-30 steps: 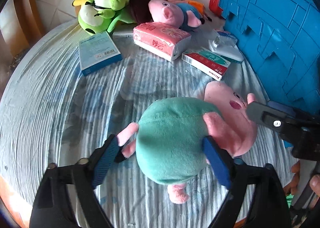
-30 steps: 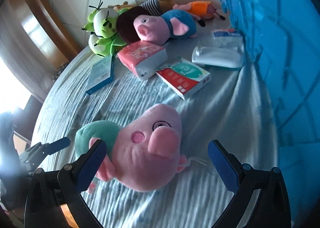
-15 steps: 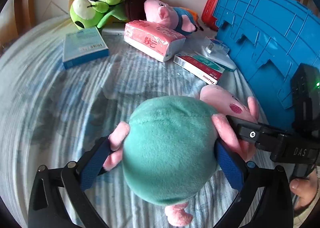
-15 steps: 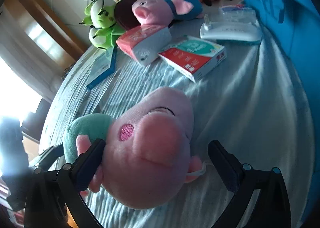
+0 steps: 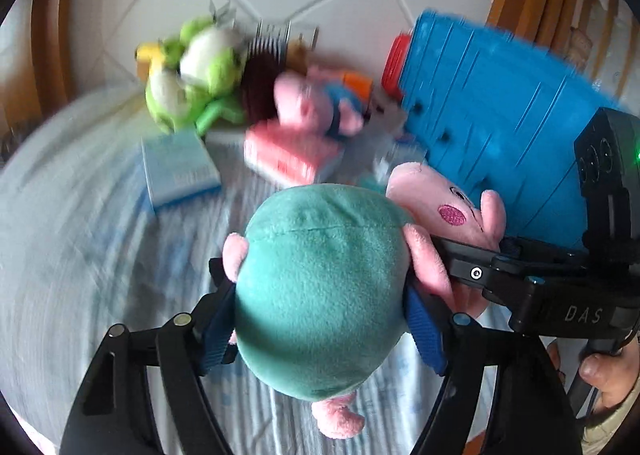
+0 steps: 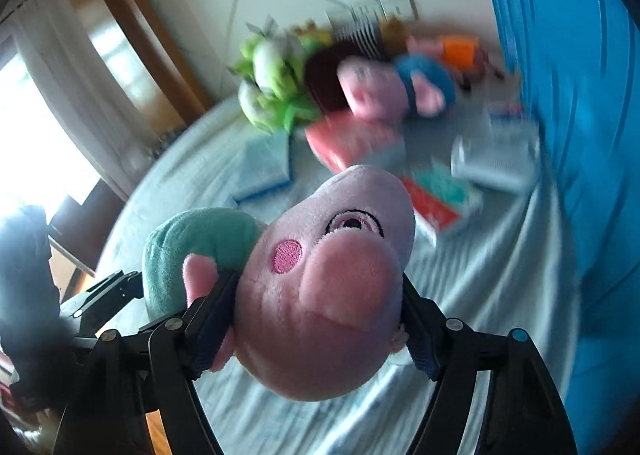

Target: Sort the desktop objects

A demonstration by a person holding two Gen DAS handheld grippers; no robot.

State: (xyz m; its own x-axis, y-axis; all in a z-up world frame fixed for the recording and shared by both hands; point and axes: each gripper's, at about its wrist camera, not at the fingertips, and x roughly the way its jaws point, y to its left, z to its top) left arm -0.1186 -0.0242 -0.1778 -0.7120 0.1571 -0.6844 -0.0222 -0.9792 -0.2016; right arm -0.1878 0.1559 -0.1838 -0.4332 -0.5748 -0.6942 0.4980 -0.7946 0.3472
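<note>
Ahead of you the striped cloth on the bench (image 5: 92, 239) lies bare on the left side. Boxes and a tissue pack (image 5: 288, 153) block the middle, plush toys (image 5: 200, 67) crowd the far wall, and the blue crate (image 5: 500, 111) walls off your right.

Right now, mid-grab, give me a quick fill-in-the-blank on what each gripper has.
The left gripper squeezes the pig plush by its ____ body.
The right gripper squeezes the plush by its pink ____.
The big bin beside the plush is ____.

Missing words: green; head; blue
</note>
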